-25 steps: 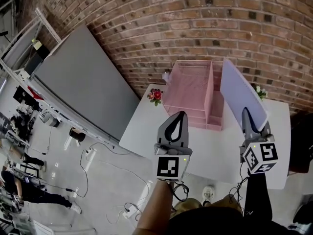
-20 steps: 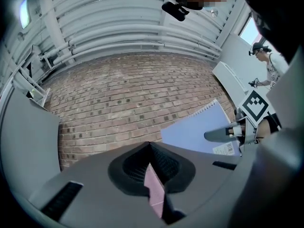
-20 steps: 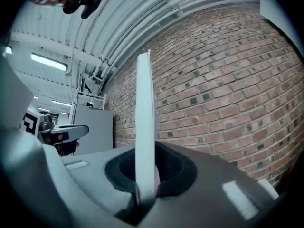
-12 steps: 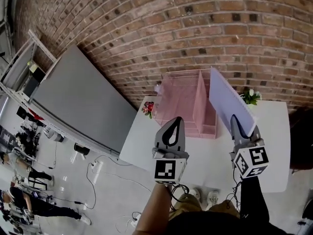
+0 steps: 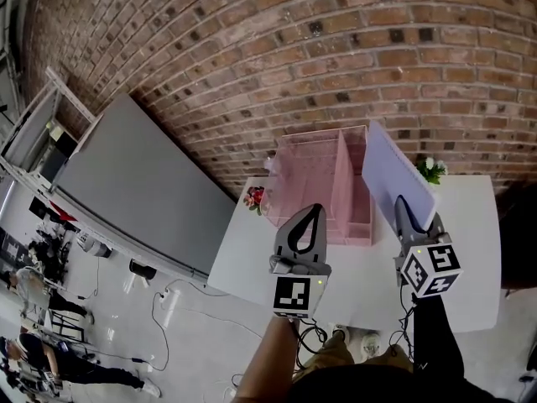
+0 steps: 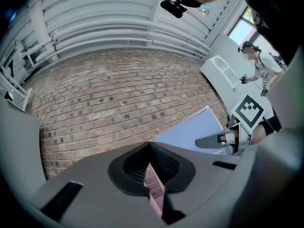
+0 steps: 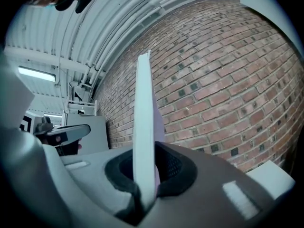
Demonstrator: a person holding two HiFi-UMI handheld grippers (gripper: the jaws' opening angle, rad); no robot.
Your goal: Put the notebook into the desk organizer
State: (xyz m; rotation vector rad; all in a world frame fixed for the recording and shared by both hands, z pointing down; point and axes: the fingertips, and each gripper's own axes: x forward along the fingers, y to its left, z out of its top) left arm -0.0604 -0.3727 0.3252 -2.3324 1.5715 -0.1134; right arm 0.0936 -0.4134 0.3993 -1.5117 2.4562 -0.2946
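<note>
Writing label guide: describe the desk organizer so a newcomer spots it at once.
Below the brick wall stands a white table. At its far edge, by the wall, sits the desk organizer, left of the notebook held by the right gripper. It alone is a pink wire-mesh box with compartments.

Place: I take this for a lab or studio set up in an industrial hall, not a home.
Walls: bare brick wall [image 5: 336,49] runs behind the table [image 5: 470,250], and I see the same brick in both gripper views.
Ceiling: corrugated sheet [image 7: 61,23] with exposed pipes [image 6: 95,32] and a strip light [image 7: 35,73].
Floor: pale floor [image 5: 109,334] with loose cables [image 5: 180,309] trailing across it.
Fittings: a large grey panel [image 5: 143,191] stands along the wall, with a metal rack [image 5: 33,124] beside it.
Staging: I see one white table carrying a pink organizer [image 5: 315,175], red flowers [image 5: 254,197] and white flowers [image 5: 430,170].
People: a few people [image 5: 29,288] stand among gear at my far left.
</note>
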